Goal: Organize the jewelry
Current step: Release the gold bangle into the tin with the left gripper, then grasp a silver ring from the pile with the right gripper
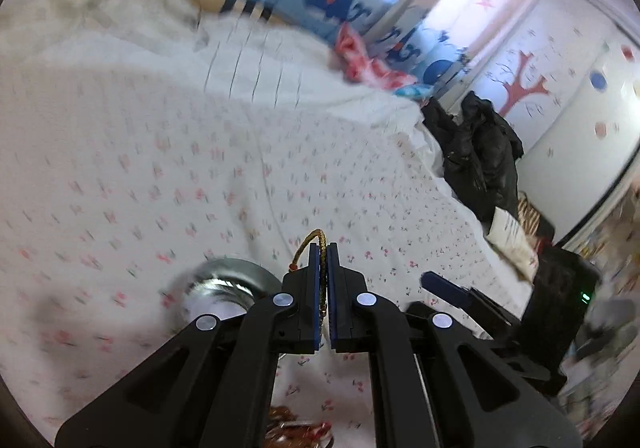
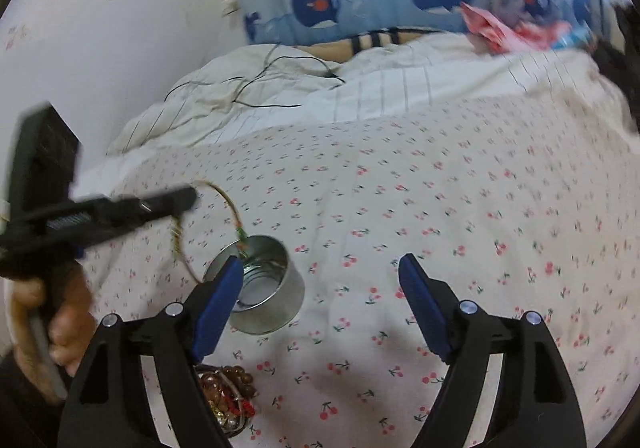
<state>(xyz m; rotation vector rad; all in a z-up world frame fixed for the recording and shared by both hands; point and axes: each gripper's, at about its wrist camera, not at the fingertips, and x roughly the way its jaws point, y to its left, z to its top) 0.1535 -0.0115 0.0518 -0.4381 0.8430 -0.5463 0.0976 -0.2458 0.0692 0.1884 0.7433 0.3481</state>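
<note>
My left gripper is shut on a thin gold cord necklace. In the right wrist view the left gripper holds the necklace in a loop, its lower end hanging at the rim of a round silver tin on the bed. The tin lies just left of the left fingers. My right gripper is open and empty above the bedsheet, right of the tin. A pile of beaded jewelry sits near the bottom, partly hidden by the right gripper's left finger; it also shows in the left view.
The cherry-print bedsheet covers the bed. A striped quilt with a black cable lies at the back. Whale-print padding lines the far edge. Black clothing and clutter sit off the bed's right side.
</note>
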